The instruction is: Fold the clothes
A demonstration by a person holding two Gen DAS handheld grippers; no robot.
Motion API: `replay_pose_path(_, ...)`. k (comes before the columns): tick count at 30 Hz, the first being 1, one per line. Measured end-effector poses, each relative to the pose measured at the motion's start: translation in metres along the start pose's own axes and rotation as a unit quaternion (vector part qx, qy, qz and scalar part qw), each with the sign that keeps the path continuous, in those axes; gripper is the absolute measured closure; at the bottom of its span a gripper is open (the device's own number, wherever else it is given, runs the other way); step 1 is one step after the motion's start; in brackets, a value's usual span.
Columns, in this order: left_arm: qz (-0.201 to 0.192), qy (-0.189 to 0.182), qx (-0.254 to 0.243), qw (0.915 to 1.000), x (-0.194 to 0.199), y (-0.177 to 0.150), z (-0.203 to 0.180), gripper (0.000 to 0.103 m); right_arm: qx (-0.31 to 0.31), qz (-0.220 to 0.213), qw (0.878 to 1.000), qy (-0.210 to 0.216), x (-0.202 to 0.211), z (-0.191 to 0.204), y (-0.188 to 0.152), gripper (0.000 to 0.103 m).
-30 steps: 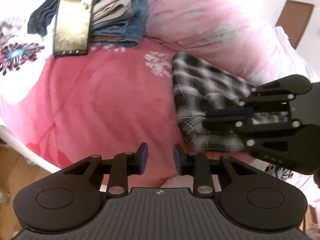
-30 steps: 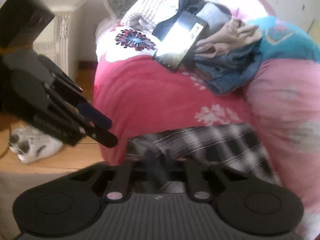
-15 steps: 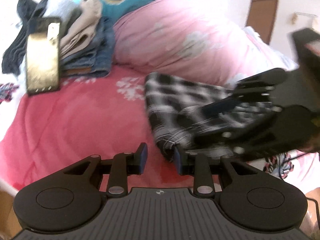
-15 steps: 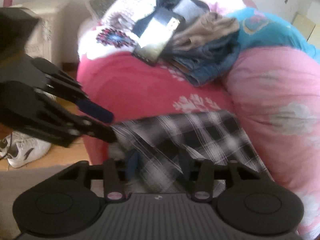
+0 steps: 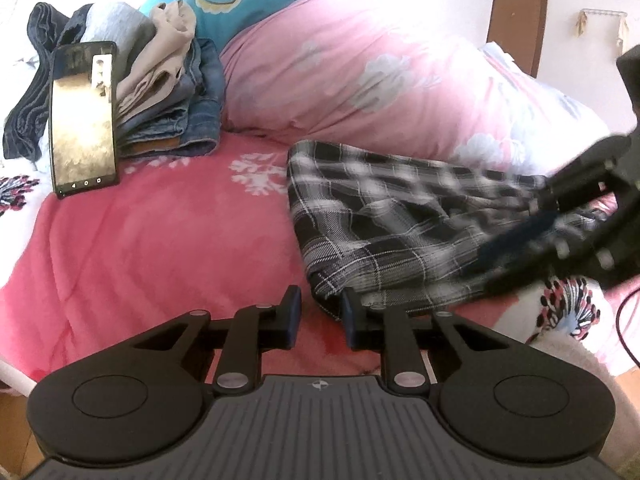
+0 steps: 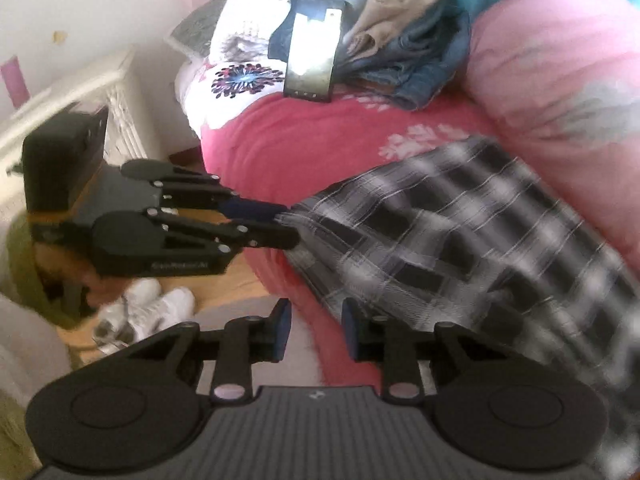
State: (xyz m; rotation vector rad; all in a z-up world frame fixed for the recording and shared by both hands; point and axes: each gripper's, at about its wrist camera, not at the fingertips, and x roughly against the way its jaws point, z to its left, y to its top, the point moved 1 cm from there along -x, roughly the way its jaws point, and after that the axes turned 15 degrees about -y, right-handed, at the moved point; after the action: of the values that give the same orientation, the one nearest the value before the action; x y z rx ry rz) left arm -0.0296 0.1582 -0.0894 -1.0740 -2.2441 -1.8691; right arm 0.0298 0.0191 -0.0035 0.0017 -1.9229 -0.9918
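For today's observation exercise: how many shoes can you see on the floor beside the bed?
2: white shoes lying side by side on the wooden floor near the bed's corner, below the left gripper. More may be hidden.

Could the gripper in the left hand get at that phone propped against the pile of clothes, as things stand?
Probably yes. The phone leans on the folded pile across bare red bedspread, with nothing lying between. The left gripper, jaws closing with nothing between them, sits by the checked garment's corner, so it must travel over.
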Motion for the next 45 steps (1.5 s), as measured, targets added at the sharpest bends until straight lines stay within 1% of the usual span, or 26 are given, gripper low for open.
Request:
replay_pose_path(2, 0.001, 0.005, -0.001, 1.0, 0.0, 0.001, -0.001, 0.083, -0.023, -0.01, 0.999, -0.023, -0.003, -0.017, 0.005, 0.062)
replay_pose_path(4, 0.0, 0.011, -0.001, 0.9999, 0.0, 0.002, -0.003, 0.083, -0.077, -0.008, 0.997, -0.03, -0.013, -0.045, 0.009, 0.057)
replay_pose_path(5, -0.001, 0.014, -0.001, 0.9999, 0.0, 0.002, -0.004, 0.083, -0.11, 0.001, 0.994, -0.031, -0.02, -0.06, 0.008, 0.053)
replay_pose_path(7, -0.002, 0.019, -0.003, 0.9998, -0.001, 0.002, -0.005, 0.083, -0.178, 0.029, 0.983, -0.028, -0.037, -0.09, 0.004, 0.048)
replay_pose_path(8, -0.002, 0.021, -0.004, 0.9998, -0.001, 0.003, -0.006, 0.083, -0.204, 0.043, 0.978, -0.023, -0.042, -0.1, -0.001, 0.049)
replay_pose_path(10, 0.0, 0.024, -0.007, 0.9997, -0.002, 0.003, -0.006, 0.083, -0.245, 0.071, 0.967, -0.008, -0.047, -0.112, -0.015, 0.056)
replay_pose_path(11, 0.002, 0.025, -0.008, 0.9997, -0.002, 0.003, -0.006, 0.083, -0.255, 0.071, 0.964, -0.001, -0.044, -0.115, -0.021, 0.056)
replay_pose_path(14, 0.007, 0.028, -0.009, 0.9995, -0.005, 0.003, -0.006, 0.082, -0.26, 0.063, 0.964, 0.005, -0.02, -0.106, -0.039, 0.056)
replay_pose_path(18, 0.013, 0.034, -0.005, 0.9993, -0.007, 0.004, -0.006, 0.082, -0.272, 0.069, 0.96, 0.01, 0.0, -0.099, -0.061, 0.056)
replay_pose_path(21, 0.019, 0.044, -0.014, 0.9988, -0.007, 0.004, -0.01, 0.082, -0.284, 0.048, 0.957, 0.006, 0.012, -0.106, -0.061, 0.056)
replay_pose_path(24, 0.021, 0.053, -0.017, 0.9982, -0.006, 0.004, -0.013, 0.081, -0.299, 0.015, 0.954, -0.026, 0.022, -0.129, -0.052, 0.055)
replay_pose_path(25, 0.021, 0.056, -0.017, 0.998, -0.006, 0.004, -0.014, 0.08, -0.303, 0.018, 0.952, -0.043, 0.021, -0.137, -0.055, 0.055)
replay_pose_path(30, 0.022, 0.069, -0.009, 0.9973, -0.009, 0.004, -0.017, 0.08, -0.314, 0.071, 0.938, -0.127, 0.005, -0.163, -0.077, 0.056)
replay_pose_path(31, 0.024, 0.071, -0.008, 0.9972, -0.009, 0.004, -0.017, 0.08, -0.313, 0.074, 0.937, -0.134, 0.006, -0.162, -0.084, 0.056)
replay_pose_path(34, 0.029, 0.076, -0.007, 0.9967, -0.012, 0.005, -0.018, 0.08, -0.297, 0.073, 0.942, -0.142, 0.025, -0.147, -0.1, 0.056)
replay_pose_path(37, 0.034, 0.08, -0.013, 0.9962, -0.013, 0.006, -0.019, 0.08, -0.303, 0.073, 0.939, -0.143, 0.044, -0.147, -0.105, 0.056)
replay_pose_path(41, 0.036, 0.085, -0.015, 0.9956, -0.013, 0.006, -0.022, 0.08, -0.32, 0.044, 0.929, -0.182, 0.061, -0.174, -0.106, 0.056)
replay_pose_path(43, 0.036, 0.089, -0.016, 0.9953, -0.013, 0.007, -0.023, 0.08, -0.329, 0.035, 0.923, -0.198, 0.061, -0.187, -0.111, 0.056)
replay_pose_path(45, 0.037, 0.091, -0.016, 0.995, -0.013, 0.008, -0.024, 0.08, -0.322, 0.049, 0.921, -0.216, 0.055, -0.193, -0.124, 0.056)
